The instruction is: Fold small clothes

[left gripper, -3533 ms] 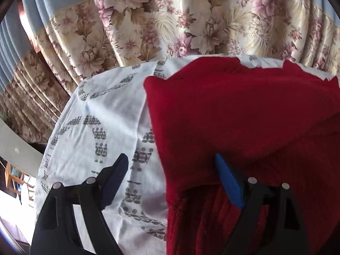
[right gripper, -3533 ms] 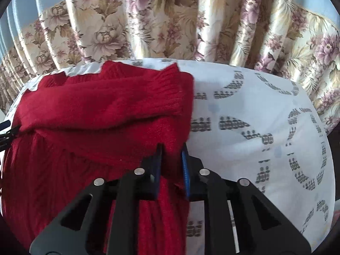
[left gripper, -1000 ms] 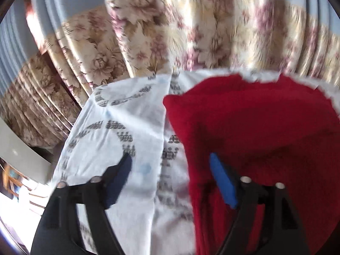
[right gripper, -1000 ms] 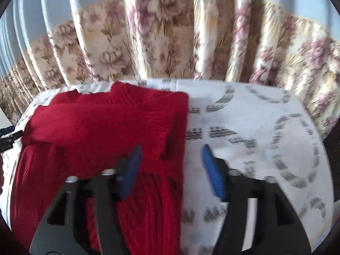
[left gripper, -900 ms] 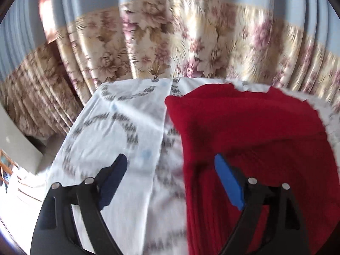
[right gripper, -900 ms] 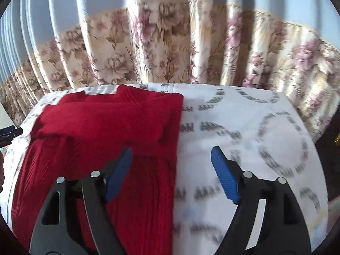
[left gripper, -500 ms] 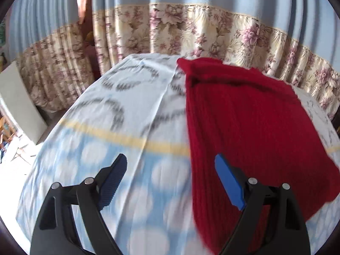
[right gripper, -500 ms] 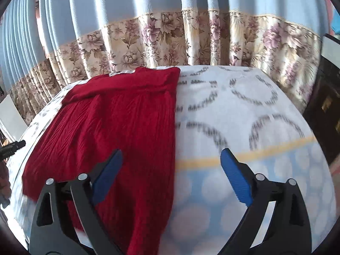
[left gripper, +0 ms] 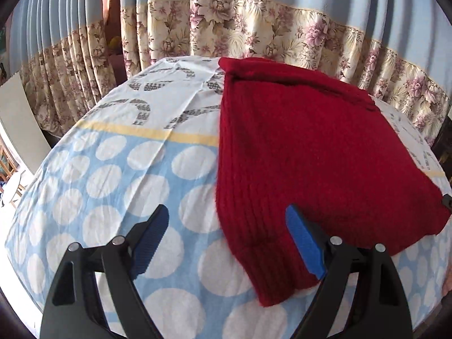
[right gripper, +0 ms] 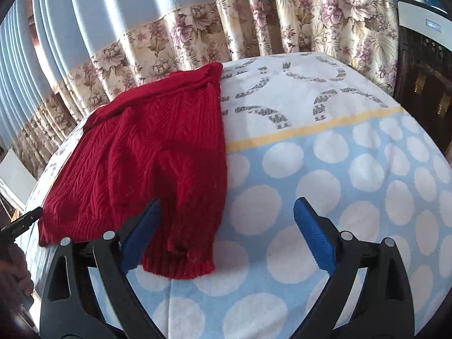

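Both tools have pulled back from the far fold, and I now see the whole red knitted sweater (left gripper: pixel 305 152) lying flat on the blue-and-white dotted sheet (left gripper: pixel 107 175). My left gripper (left gripper: pixel 227 237) hovers spread wide over its near left corner. My right gripper (right gripper: pixel 226 226) hangs equally spread, straddling the sweater's near right hem (right gripper: pixel 180 265), holding nothing.

Red sweater (left gripper: pixel 305 152) on patterned sheet (left gripper: pixel 113 175)

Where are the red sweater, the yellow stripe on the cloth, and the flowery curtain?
red sweater (left gripper: pixel 305 147), left wrist view, middle of its knit body.
yellow stripe (right gripper: pixel 310 128), right wrist view, mid-stripe.
flowery curtain (left gripper: pixel 254 28), left wrist view, floral band.
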Tool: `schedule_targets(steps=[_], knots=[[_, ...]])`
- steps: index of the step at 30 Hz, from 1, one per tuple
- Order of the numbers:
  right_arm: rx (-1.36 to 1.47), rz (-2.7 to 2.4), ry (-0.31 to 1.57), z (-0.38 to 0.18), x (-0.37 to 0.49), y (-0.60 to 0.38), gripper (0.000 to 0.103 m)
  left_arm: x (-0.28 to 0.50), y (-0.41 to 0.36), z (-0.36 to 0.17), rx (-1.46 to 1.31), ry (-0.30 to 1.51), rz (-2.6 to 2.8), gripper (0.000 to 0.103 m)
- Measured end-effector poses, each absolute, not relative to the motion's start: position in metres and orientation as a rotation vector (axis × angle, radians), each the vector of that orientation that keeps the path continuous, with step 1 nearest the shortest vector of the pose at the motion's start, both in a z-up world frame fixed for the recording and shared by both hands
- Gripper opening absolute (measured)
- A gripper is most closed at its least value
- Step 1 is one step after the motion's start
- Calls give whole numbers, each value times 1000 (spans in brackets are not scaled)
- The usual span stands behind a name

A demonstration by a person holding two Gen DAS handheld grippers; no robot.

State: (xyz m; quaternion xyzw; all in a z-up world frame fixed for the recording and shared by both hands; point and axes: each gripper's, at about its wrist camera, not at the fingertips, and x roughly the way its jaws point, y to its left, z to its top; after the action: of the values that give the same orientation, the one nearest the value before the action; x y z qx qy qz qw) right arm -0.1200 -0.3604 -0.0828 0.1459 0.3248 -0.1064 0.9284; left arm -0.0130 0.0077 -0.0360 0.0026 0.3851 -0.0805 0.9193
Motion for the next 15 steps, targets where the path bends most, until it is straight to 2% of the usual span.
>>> schedule_targets(steps=[3,4,7,9,11,12,13,15], knots=[[278,-226,692,-86,-113,-359,93,-7,0,-33,15,794,-169,85],[268,-221,702,-88,-110,-357,88,-6,-2,-33,24,796,-172,85],[221,-186,756,-94,-100,-345,58,-5,-10,-34,39,794,-174,85],[189,-163,777,-95,-95,-337,46,-5,-12,-36,39,800,-184,85],[164,-155,787,-96,-91,-331,29,-5,-14,-37,37,806,-187,85],[147,-158,787,-96,-91,-328,26,-6,-16,-38,45,806,-184,85],[119,-171,784,-95,-90,-323,18,-6,-17,-39,56,805,-181,85],[91,-191,783,-95,-90,-317,15,-8,-18,-39,66,798,-171,85]])
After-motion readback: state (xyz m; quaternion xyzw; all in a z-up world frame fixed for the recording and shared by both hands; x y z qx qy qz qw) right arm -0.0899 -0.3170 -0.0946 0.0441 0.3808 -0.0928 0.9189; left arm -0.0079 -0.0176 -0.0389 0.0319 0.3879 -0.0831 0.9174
